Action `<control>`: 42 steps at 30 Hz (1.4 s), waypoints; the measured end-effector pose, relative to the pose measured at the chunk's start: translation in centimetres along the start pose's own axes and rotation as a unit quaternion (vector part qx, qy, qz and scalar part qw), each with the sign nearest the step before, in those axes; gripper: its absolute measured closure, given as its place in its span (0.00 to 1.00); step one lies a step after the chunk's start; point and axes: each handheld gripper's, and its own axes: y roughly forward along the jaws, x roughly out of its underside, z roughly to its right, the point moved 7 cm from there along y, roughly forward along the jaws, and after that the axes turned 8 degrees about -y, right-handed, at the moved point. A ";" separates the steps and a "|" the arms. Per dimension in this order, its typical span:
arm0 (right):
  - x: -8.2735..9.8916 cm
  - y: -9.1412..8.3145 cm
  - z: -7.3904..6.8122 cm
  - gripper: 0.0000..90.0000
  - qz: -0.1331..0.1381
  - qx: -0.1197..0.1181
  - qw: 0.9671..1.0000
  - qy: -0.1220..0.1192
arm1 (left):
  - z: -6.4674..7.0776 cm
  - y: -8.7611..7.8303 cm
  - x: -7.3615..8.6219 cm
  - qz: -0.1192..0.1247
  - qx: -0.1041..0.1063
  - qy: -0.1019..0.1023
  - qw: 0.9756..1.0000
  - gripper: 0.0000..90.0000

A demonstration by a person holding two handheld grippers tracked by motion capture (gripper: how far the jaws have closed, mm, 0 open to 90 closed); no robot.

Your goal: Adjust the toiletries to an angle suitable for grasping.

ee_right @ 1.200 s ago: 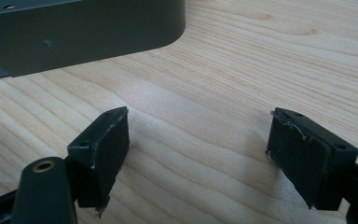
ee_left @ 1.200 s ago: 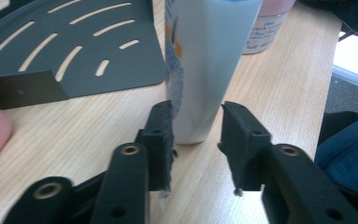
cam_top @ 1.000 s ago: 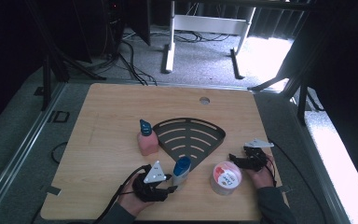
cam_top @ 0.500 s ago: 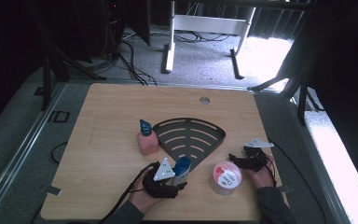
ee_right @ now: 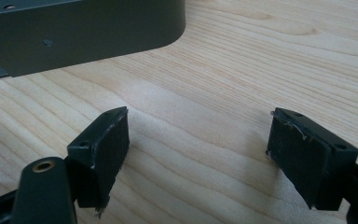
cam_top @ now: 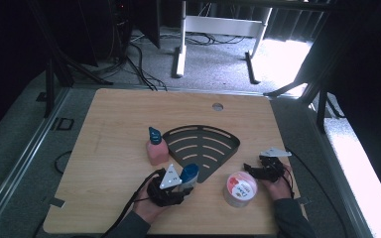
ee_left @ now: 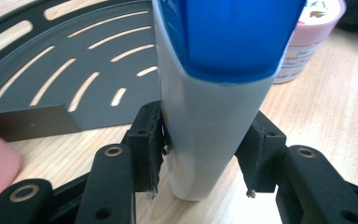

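Tube (cam_top: 189, 174) before rack (cam_top: 203, 144), bottle (cam_top: 156, 146) left of rack, tub (cam_top: 241, 188) right of tube

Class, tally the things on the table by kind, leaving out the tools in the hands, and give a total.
Bottles: 2, the pink bottle and the white bottle with a blue cap
Tubs: 1, the round tub
Racks: 1, the black slotted rack
Total: 4

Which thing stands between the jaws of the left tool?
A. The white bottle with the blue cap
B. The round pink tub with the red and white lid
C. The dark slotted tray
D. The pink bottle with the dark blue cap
A: in the left gripper view the white bottle with the blue cap stands upright on the table between the two black jaws of the left tool, whose pads press its sides.
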 end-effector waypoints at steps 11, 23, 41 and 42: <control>0.0 0.0 0.0 0.23 0.000 0.000 1.000 0.000 | -3.4 -1.1 0.4 0.004 -0.039 -0.017 0.999 0.61; 0.0 0.0 0.0 0.23 0.000 0.000 1.000 0.000 | -8.2 -1.5 -0.1 -0.014 -0.066 -0.021 0.997 0.60; 0.0 0.0 0.0 0.22 0.000 0.000 1.000 0.000 | -6.3 -4.0 3.0 -0.043 -0.050 -0.034 0.997 0.84; 0.0 0.0 0.0 0.22 0.000 0.000 1.000 0.000 | -5.9 -3.9 2.8 -0.041 -0.044 -0.026 0.998 0.88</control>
